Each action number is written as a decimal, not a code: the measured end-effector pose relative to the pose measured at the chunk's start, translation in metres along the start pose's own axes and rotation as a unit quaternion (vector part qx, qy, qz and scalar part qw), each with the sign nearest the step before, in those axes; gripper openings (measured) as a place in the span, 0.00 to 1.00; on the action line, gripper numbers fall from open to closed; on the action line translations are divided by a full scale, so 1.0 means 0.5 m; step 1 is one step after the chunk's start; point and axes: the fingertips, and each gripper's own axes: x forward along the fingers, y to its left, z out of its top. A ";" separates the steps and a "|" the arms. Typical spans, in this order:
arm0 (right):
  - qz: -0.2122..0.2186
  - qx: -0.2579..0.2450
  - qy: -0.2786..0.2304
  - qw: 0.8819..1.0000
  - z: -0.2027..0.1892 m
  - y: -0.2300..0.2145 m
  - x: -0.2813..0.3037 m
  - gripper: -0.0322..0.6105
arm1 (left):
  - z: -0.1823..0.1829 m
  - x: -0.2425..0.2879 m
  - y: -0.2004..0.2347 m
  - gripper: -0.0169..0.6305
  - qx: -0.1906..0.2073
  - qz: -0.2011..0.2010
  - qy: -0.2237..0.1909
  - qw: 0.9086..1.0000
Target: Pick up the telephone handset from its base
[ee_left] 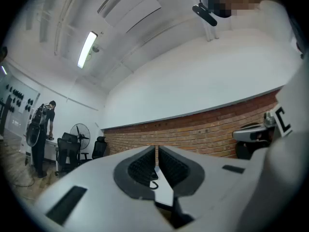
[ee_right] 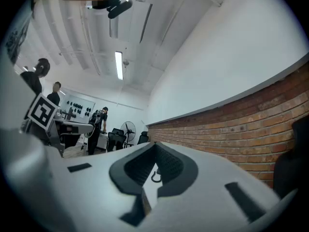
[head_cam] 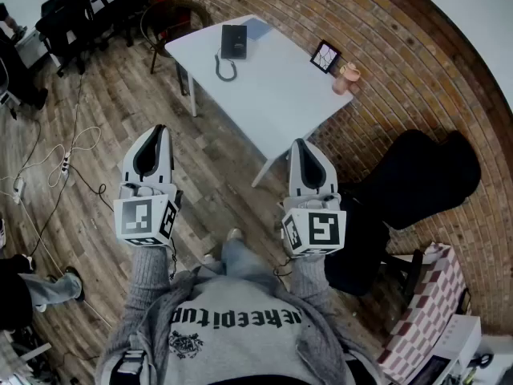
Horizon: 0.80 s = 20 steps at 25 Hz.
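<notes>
A dark telephone (head_cam: 234, 41) lies at the far end of a white table (head_cam: 272, 95), with its cord (head_cam: 226, 70) curling toward me. The handset rests on the base. My left gripper (head_cam: 154, 129) and right gripper (head_cam: 303, 143) are held side by side over the wooden floor, well short of the table, both shut with nothing in them. In the left gripper view the jaws (ee_left: 157, 151) meet at the tips with a strip of table (ee_left: 164, 192) below them. In the right gripper view the jaws (ee_right: 155, 146) also meet, with the cord (ee_right: 155, 177) far beyond them.
A framed picture (head_cam: 325, 57) and a pink object (head_cam: 346, 79) stand at the table's right corner by the brick wall (head_cam: 377, 30). A black chair (head_cam: 417, 183) sits right of me. Cables (head_cam: 64, 163) trail on the floor at left, office chairs (head_cam: 72, 18) beyond.
</notes>
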 end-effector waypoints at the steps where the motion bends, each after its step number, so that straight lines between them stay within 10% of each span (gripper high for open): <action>1: 0.000 0.000 0.000 1.000 -0.001 -0.002 0.002 0.05 | 0.000 0.003 -0.001 0.06 0.001 -0.001 -0.001 1.000; 20: 0.009 0.019 -0.025 0.999 -0.020 -0.082 0.124 0.05 | -0.013 0.130 -0.006 0.06 0.012 0.012 -0.008 1.000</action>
